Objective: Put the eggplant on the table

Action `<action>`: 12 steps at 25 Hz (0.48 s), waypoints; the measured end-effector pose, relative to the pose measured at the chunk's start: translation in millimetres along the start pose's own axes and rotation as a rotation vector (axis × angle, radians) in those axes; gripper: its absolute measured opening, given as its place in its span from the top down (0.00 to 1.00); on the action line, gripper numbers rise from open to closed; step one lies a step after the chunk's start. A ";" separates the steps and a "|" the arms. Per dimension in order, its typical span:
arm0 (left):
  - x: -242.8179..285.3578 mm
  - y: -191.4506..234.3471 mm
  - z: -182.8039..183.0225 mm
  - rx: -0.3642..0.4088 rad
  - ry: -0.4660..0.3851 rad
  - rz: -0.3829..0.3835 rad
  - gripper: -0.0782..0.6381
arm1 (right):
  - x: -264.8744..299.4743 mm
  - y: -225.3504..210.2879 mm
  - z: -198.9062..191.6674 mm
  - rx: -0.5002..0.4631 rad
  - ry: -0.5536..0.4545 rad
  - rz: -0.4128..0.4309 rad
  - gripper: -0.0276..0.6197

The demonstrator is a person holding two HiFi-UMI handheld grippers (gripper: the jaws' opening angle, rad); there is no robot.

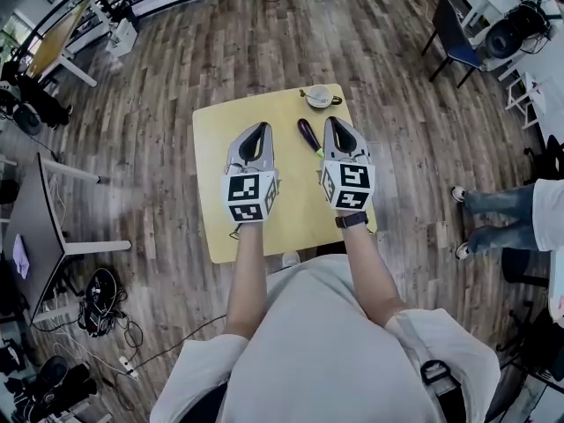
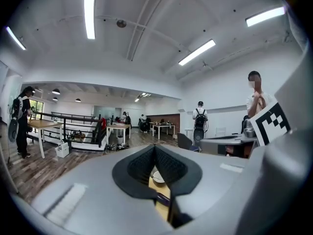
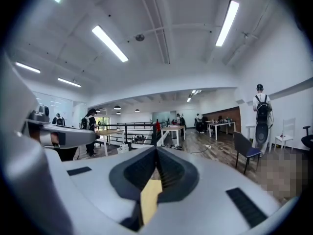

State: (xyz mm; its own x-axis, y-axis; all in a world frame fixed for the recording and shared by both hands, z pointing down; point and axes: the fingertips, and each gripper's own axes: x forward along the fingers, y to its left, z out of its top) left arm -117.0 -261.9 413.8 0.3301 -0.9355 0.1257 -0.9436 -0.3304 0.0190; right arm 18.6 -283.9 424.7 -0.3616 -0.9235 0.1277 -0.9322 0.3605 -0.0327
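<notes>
Head view: I'm holding both claws over the yellow surface [image 1: 211, 166], left claw [image 1: 263, 127] and right claw [image 1: 333, 122] each pinched closed on nothing. The eggplant [image 1: 308, 136] lies on the surface between them, toward the far edge, just beside the right claw. A white dish [image 1: 319, 96] sits near the far right corner.

Around me lay a wood-plank floor [image 1: 176, 77], a blue chair [image 1: 451, 30] to one side, and strip lights [image 2: 89, 11] on the white ceiling [image 2: 44, 13].
</notes>
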 end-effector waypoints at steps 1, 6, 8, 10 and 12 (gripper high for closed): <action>-5.6 -1.0 5.2 0.006 -0.013 0.004 0.88 | -6.5 2.0 6.4 0.002 -0.026 0.005 0.94; -29.7 -8.8 29.4 0.041 -0.071 0.021 0.88 | -35.7 10.5 32.6 -0.016 -0.094 0.006 0.94; -36.5 -10.0 39.1 0.055 -0.092 0.024 0.88 | -41.6 13.5 41.1 -0.026 -0.100 0.002 0.94; -43.9 -9.5 48.4 0.062 -0.111 0.028 0.88 | -46.4 18.2 50.0 -0.037 -0.103 0.003 0.94; -51.2 -8.6 57.7 0.065 -0.129 0.034 0.88 | -51.2 23.8 60.4 -0.051 -0.113 0.009 0.94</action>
State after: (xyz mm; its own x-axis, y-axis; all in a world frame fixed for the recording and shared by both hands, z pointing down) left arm -124.4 -218.3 350.0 0.3022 -0.9533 -0.0038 -0.9522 -0.3016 -0.0481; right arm 14.0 -235.9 357.5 -0.3724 -0.9279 0.0149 -0.9278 0.3727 0.0179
